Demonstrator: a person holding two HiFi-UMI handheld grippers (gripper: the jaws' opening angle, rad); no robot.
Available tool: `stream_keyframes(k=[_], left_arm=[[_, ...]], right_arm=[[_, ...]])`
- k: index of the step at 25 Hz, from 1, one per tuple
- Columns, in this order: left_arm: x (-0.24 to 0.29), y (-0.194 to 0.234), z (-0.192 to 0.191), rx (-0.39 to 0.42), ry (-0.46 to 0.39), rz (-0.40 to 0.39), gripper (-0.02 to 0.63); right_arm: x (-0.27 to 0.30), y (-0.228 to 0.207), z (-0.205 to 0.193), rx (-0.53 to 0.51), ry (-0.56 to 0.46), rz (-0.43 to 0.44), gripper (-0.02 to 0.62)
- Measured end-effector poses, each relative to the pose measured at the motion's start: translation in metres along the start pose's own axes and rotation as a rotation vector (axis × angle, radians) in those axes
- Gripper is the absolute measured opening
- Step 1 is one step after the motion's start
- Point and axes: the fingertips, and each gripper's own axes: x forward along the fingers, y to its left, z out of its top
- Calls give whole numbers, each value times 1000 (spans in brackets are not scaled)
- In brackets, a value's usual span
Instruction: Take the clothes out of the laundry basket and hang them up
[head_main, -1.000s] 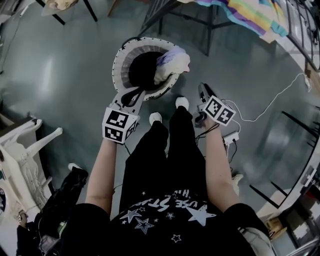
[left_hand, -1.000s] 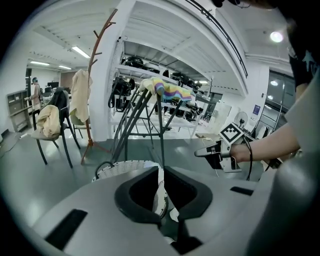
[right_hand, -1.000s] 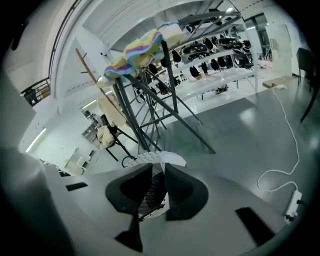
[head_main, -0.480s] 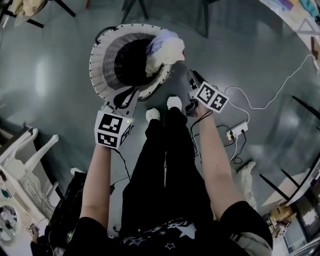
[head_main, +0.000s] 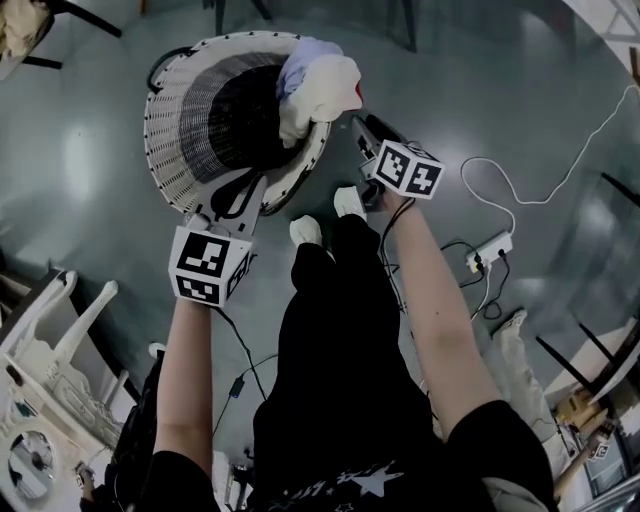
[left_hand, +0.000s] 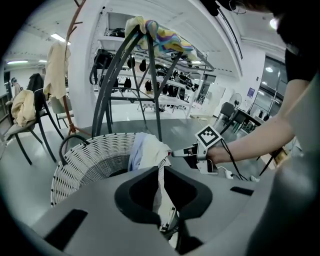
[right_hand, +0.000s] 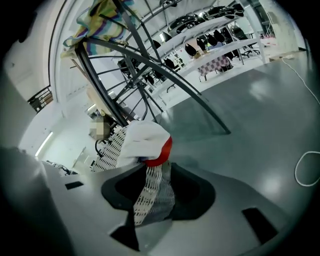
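A: Left tongs (left_hand: 169, 229) first: what have they got?
B: They are pinched nearly together on the woven rim of the laundry basket (head_main: 170, 130). The rim runs straight into their tips.
A: And the right tongs (right_hand: 149, 212)?
B: Their jaws have just been opening. The same rim stands between them, below the clothes (head_main: 320, 85), but I judge the pads are letting go rather than pressing.
A: What else differs from a second ago?
B: Both tongs have come down with the basket, which fills more of the head view now. It appears to rest on the grey floor (head_main: 480, 90), just ahead of the person's shoes (head_main: 325, 215).
A: So the carrying is over?
B: That is my reading: the basket is being set down and released, right side first.
A: And the clothes?
B: Still bundled at the basket's edge, white, pale blue and a bit of red. None is out yet.
A: The hanging place?
B: A dark rack (left_hand: 120, 70) stands behind the basket with a striped cloth (left_hand: 167, 40) already over its top, so lifting out the first garment should come next
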Motion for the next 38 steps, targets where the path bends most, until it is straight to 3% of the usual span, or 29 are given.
stream_keyframes(k=[8, 12, 15, 20, 25, 33, 38], left_arm=[[25, 0, -5, -9, -2, -25, 49], [31, -2, -8, -12, 0, -34, 49], [33, 1, -12, -20, 9, -34, 49], [27, 3, -11, -25, 18, -39, 49], [12, -3, -1, -14, 24, -46, 49], [-9, -10, 34, 48, 29, -61, 49], [-5, -3, 51, 121, 59, -63, 49]], right_arm=[[32, 2, 2, -5, 0, 90, 160], [37, 4, 7, -55, 16, 98, 117], [37, 7, 11, -77, 24, 101, 24], [22, 23, 25, -80, 0, 130, 14], [-14, 50, 45, -257, -19, 110, 14], [-52, 119, 37, -755, 110, 101, 14], [-73, 150, 22, -901, 162, 161, 14]])
